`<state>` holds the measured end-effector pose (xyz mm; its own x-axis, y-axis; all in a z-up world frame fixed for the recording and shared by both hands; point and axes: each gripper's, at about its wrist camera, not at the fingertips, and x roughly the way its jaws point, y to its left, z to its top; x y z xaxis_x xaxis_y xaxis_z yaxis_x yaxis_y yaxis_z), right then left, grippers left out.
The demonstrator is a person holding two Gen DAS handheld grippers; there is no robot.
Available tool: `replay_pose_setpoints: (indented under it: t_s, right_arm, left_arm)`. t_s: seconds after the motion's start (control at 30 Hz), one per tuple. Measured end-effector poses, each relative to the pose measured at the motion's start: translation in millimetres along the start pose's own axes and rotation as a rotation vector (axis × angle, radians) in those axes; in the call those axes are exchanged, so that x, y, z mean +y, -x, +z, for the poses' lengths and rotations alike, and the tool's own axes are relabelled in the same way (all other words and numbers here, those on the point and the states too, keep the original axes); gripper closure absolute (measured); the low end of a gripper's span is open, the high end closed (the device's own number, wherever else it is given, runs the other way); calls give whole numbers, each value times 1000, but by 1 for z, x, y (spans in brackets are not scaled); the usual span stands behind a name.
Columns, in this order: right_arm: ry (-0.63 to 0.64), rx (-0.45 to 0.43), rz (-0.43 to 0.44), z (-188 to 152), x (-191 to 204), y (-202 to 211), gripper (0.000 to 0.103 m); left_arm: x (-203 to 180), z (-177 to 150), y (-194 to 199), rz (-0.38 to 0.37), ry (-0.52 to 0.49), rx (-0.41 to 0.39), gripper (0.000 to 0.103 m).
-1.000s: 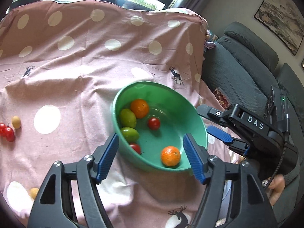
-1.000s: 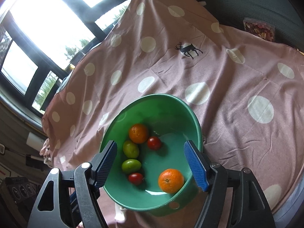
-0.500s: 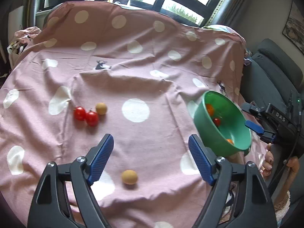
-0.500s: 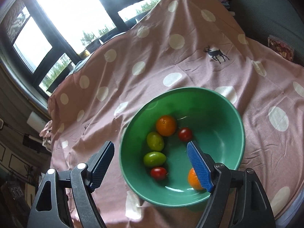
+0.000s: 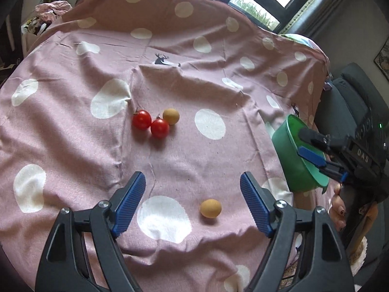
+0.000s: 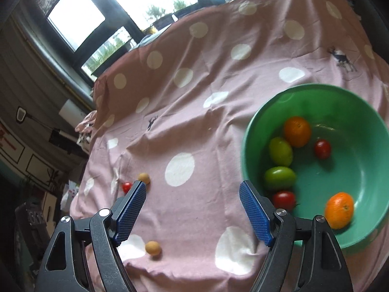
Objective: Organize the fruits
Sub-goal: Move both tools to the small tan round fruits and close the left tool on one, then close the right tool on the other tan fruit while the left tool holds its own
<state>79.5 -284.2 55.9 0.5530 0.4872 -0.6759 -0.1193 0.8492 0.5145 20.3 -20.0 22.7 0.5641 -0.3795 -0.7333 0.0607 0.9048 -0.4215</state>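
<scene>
While both grippers hang above the pink polka-dot cloth [image 5: 73, 131], neither holds anything. In the left wrist view the left gripper [image 5: 192, 200] has its blue pads spread wide with only bare cloth between them; a tan round fruit [image 5: 210, 208] lies on the cloth just inside the right-hand pad, untouched. Farther up the cloth two red tomatoes [image 5: 150, 123] sit touching each other, with a second tan fruit [image 5: 171, 116] just beside them. At the right edge of that view the green bowl [image 5: 287, 146] stands on the cloth, partly hidden by the right gripper [image 5: 318, 163]. In the right wrist view the right gripper's jaws also stand apart and empty over the cloth, and the bowl beside them holds two oranges [image 6: 297, 131], two green fruits [image 6: 280, 151] and two small tomatoes [image 6: 322, 148].
</scene>
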Motion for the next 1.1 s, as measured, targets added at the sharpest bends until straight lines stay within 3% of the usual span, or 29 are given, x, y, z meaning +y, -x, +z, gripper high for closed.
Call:
replay_pose_setpoints:
  t_s: [0.23,0.3,0.4,0.6,0.77,0.9,1.1]
  right_arm:
    - [39,208,34,8,40,-63,25]
    - [70,258,61,8,52,-79,35]
    - [92,341,84,8,68,-103,37]
    - [206,433,6,19,100,-157,53]
    - [208,456,-13,20,104,-182,54]
    - [181,474,6,23,100,-192,54]
    - [232,471,-21,23,107,-196,67]
  left_arm:
    - [-16,-10,-25,-6,-84,89,38]
    - [-12,-10,-26,-10,-67,90,47]
    - [-8,-11,-34,-52,-35,132,53]
    - [-12,-15,-47,-91,-19,187,62]
    - [-5,-15,-55,-67,7,214,69]
    - [2,-13,-61,-113,48,246,75]
    - [1,-13,-70,-99,48,268,77]
